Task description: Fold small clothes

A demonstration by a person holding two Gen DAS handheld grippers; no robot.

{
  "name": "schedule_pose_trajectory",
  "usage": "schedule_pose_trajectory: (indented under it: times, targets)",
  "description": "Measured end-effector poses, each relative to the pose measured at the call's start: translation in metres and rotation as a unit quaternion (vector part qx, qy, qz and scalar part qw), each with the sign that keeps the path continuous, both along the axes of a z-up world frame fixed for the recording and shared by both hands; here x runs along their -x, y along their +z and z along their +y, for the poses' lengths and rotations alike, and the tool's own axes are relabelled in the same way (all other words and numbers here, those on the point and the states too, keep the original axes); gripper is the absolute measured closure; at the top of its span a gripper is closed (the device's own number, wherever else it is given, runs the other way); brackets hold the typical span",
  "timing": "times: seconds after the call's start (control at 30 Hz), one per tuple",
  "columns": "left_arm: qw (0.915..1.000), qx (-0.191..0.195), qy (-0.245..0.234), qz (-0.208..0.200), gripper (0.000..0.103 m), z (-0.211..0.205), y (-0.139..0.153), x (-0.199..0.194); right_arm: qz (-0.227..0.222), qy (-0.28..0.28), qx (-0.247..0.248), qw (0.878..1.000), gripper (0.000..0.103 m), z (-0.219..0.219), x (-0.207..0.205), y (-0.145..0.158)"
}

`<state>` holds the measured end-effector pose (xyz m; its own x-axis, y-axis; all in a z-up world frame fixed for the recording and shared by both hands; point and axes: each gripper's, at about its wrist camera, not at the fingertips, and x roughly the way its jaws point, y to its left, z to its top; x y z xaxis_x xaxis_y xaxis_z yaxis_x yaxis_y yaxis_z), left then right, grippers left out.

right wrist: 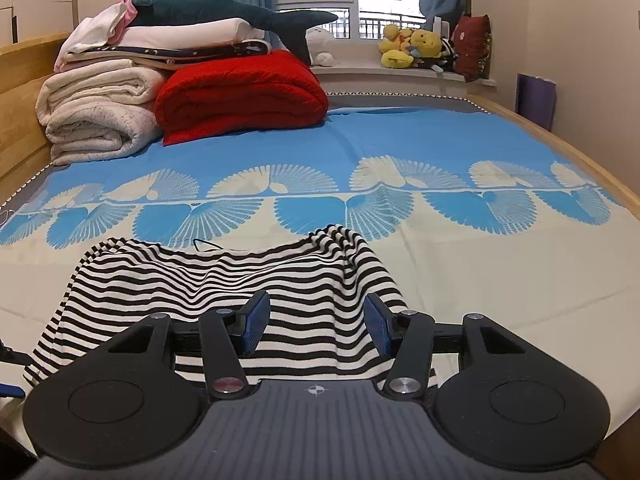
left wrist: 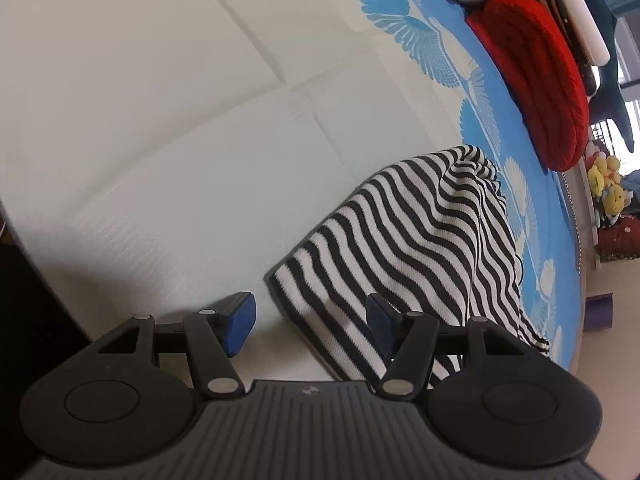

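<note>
A black-and-white striped garment (right wrist: 224,276) lies rumpled on the bed's cream and blue sheet (right wrist: 440,136). My right gripper (right wrist: 316,320) is open just above the garment's near edge, holding nothing. In the left wrist view the same garment (left wrist: 420,240) lies ahead and to the right. My left gripper (left wrist: 310,320) is open, with its right fingertip (left wrist: 380,316) over the garment's near corner and its left fingertip (left wrist: 240,320) over bare sheet (left wrist: 160,120).
Folded red blanket (right wrist: 240,92) and rolled cream blankets (right wrist: 96,112) are stacked at the bed's far left, with a plush shark (right wrist: 240,12) on top. Plush toys (right wrist: 416,48) sit on the windowsill. The wooden bed rail (right wrist: 560,140) runs along the right.
</note>
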<state>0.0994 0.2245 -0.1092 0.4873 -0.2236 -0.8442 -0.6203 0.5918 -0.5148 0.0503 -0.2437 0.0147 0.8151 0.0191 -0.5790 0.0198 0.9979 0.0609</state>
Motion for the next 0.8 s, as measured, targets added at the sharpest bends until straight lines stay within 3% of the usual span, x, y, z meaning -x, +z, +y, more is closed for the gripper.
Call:
schedule_pose_trajectory:
  times: [0.23, 0.33, 0.4, 0.6, 0.8]
  targets:
    - [0.9986, -0.045, -0.024, -0.013, 0.038, -0.015, 0.0, -0.013, 0.0, -0.009, -0.006, 1.0, 0.049, -0.011, 0.004, 0.001]
    - [0.9976, -0.061, -0.029, -0.016, 0.044, -0.022, 0.0, -0.016, 0.0, -0.01, -0.006, 1.0, 0.049, -0.014, 0.005, 0.001]
    - [0.997, -0.067, -0.034, -0.018, 0.058, -0.023, -0.001, -0.017, 0.0, -0.012, -0.008, 1.0, 0.049, -0.015, 0.006, 0.001]
    - [0.9958, -0.068, -0.055, -0.026, 0.083, -0.027, -0.005, -0.022, -0.001, -0.018, -0.011, 1.0, 0.049, -0.018, 0.006, 0.002]
    - [0.9938, -0.075, -0.069, -0.045, 0.093, -0.025, 0.003, -0.019, 0.003, -0.016, -0.007, 1.0, 0.049, -0.01, 0.004, 0.0]
